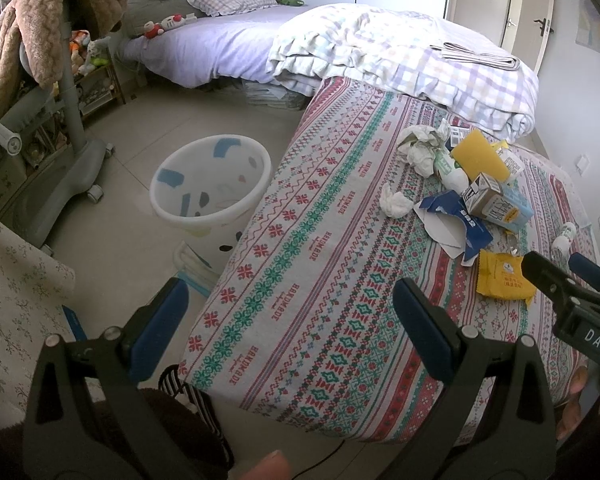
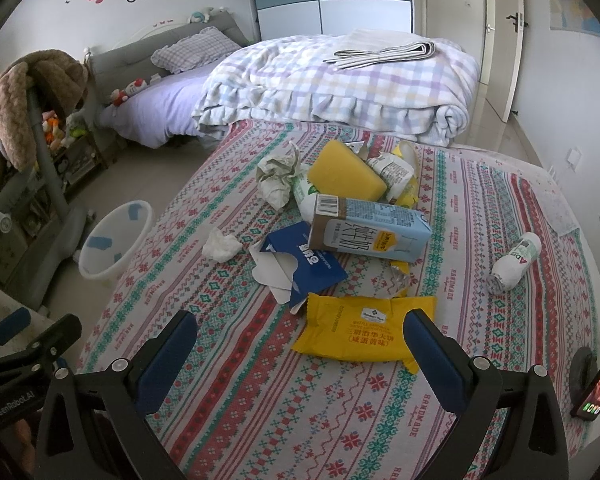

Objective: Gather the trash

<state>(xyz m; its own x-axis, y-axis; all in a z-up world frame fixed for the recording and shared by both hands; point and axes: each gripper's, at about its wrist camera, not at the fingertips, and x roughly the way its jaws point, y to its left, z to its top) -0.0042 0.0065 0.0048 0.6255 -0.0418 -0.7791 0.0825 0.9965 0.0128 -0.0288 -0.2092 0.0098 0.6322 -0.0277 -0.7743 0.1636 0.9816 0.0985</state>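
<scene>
Both claws hang over the patterned bedspread with jaws spread wide and nothing between them: the right claw has a yellow snack wrapper just ahead, its near edge cut off by the right finger, and the left claw has the white bin on the floor ahead to its left. Readable writing is scarce: "HANDMADE" repeats along the bedspread, while the wrapper's small print and the milk carton's characters are hard to make out. Beyond the wrapper, the trash lies heaped: torn blue box, carton, yellow sponge, crumpled tissue, with a small white bottle apart to the right.
</scene>
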